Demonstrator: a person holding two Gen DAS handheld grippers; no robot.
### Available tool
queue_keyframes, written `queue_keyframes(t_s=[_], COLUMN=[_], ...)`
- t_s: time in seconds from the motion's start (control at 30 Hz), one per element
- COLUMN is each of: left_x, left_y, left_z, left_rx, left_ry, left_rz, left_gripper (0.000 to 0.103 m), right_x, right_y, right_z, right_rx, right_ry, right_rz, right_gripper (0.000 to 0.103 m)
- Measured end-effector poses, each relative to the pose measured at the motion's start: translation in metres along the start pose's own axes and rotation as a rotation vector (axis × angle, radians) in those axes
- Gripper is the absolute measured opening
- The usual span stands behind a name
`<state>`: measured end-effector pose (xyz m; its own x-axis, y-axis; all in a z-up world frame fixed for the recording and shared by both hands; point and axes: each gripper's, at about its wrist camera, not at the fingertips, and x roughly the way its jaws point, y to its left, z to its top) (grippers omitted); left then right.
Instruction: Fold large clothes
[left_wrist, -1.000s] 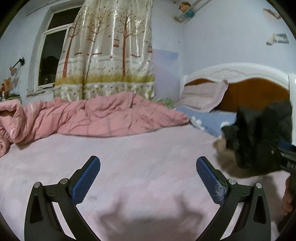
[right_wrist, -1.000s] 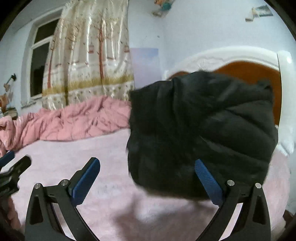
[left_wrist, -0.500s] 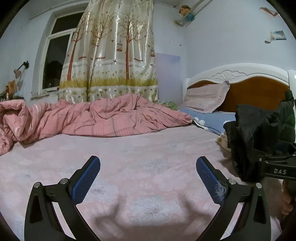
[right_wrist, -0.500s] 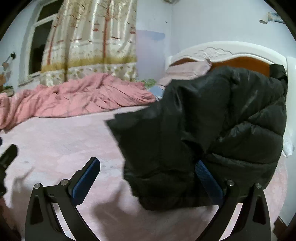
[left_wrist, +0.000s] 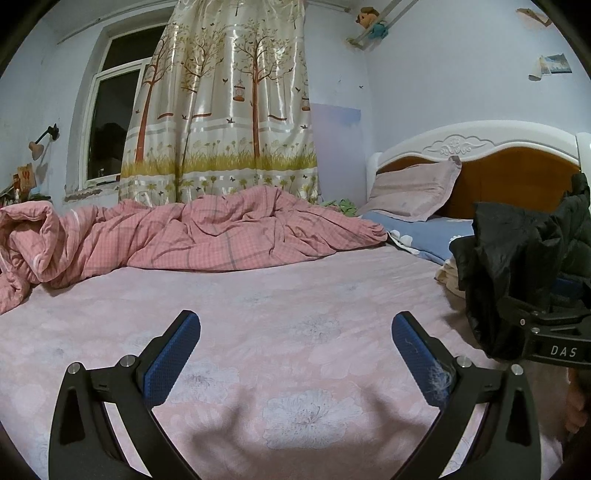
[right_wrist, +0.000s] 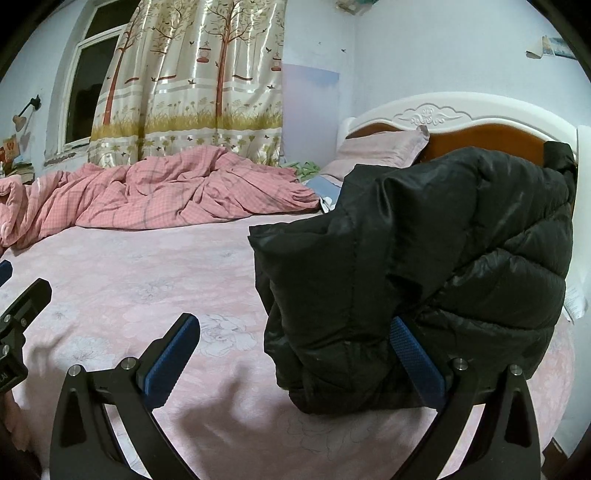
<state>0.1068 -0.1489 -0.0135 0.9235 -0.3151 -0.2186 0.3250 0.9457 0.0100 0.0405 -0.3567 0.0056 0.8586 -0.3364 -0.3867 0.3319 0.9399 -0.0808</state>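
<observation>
Left gripper (left_wrist: 295, 354): fingers spread, empty, over pink floral bedsheet (left_wrist: 280, 295). Right gripper (right_wrist: 293, 354): fingers spread; black quilted puffer jacket (right_wrist: 424, 258) drapes its right finger, contact possibly hidden; its folded bulk shows only in right view.

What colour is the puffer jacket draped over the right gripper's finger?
Black, with quilted stitching: the jacket shows best in the right wrist view.

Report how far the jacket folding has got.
Done: nothing looks folded; the black puffer jacket is bunched, draped over one finger of the right tongs, which are open, not clamped. In hand: only that draping; the left tongs are open and hold nothing over the pink bed sheet. Left: spreading it flat, then every fold.
</observation>
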Motion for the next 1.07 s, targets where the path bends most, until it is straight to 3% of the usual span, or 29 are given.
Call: queue_keyframes(t_s=[1.07], left_x=[-0.0047], left_y=[0.0010], left_z=[-0.0013], left_rx=[-0.007], left_ry=[0.014], left_rz=[0.004], left_gripper=[0.103], right_x=[0.0001], right_y=[0.0001], right_z=[-0.0012], right_rx=[0.002], right_ry=[-0.001], right_rz=[0.001], right_gripper=[0.103])
